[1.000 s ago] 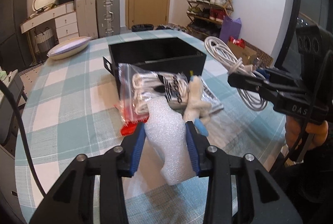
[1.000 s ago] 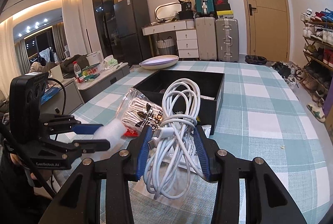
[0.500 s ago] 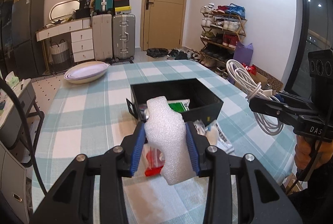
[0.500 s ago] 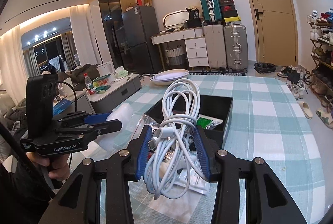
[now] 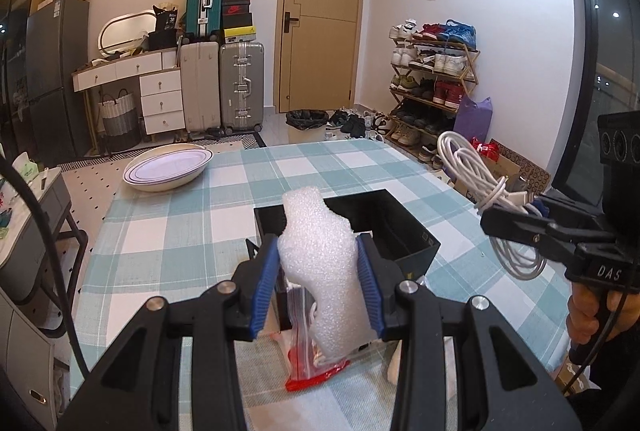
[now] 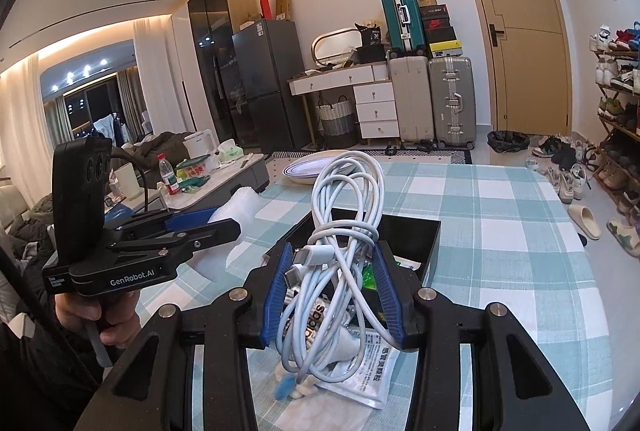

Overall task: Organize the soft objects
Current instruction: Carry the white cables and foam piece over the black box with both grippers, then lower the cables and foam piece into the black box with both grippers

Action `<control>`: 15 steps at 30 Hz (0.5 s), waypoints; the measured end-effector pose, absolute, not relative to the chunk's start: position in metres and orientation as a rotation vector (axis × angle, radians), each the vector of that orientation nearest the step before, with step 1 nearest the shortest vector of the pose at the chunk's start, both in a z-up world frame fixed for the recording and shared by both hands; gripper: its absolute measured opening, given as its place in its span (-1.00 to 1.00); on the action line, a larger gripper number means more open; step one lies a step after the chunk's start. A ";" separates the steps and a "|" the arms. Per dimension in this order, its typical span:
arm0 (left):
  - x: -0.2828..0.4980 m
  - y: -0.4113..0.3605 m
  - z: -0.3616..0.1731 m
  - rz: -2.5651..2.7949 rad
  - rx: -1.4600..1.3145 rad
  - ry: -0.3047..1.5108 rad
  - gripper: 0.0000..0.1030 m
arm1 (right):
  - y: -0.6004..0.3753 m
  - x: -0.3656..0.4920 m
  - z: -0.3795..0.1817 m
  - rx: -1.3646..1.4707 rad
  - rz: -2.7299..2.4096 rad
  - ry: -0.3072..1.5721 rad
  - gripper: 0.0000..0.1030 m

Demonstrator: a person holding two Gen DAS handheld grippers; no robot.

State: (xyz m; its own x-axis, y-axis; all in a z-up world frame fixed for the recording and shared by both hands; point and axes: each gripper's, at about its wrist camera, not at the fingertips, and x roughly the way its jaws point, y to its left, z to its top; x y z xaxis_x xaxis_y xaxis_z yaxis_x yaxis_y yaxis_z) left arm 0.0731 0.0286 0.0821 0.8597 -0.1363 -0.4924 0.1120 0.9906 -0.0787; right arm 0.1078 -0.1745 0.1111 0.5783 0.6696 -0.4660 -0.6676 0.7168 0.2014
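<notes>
My left gripper (image 5: 318, 287) is shut on a white foam piece (image 5: 320, 263) and holds it above the table, in front of the open black box (image 5: 400, 227). My right gripper (image 6: 332, 295) is shut on a bundle of white cable (image 6: 344, 215), held above the near side of the black box (image 6: 416, 235). The cable also shows at the right in the left wrist view (image 5: 472, 175). The foam shows in the right wrist view (image 6: 236, 207). A clear zip bag with a red strip (image 5: 316, 371) lies under the foam.
A white oval dish (image 5: 168, 171) sits at the table's far left. A printed white packet (image 6: 372, 371) and a small pale soft item (image 6: 292, 387) lie in front of the box. The checked tablecloth (image 5: 160, 231) covers the table. Suitcases and a shoe rack stand beyond.
Both grippers have risen with their loads. The box and bag now sit lower and farther below; the view has tilted up toward the room.
</notes>
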 end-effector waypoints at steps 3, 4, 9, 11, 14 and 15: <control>0.081 0.025 0.084 -0.131 -0.051 0.521 -0.26 | -0.173 0.115 0.109 0.006 0.779 0.559 -0.19; 0.084 0.023 0.084 -0.131 -0.049 0.521 -0.27 | -0.172 0.117 0.108 0.006 0.779 0.565 -0.19; 0.098 0.018 0.082 -0.132 -0.041 0.533 -0.26 | -0.169 0.130 0.103 0.006 0.775 0.586 -0.19; 0.104 0.017 0.081 -0.132 -0.041 0.540 -0.26 | -0.168 0.136 0.100 0.008 0.772 0.599 -0.19; 0.113 0.016 0.080 -0.132 -0.039 0.549 -0.26 | -0.166 0.146 0.096 0.008 0.763 0.617 -0.19; 0.116 0.015 0.079 -0.132 -0.038 0.551 -0.26 | -0.165 0.148 0.095 0.007 0.763 0.622 -0.19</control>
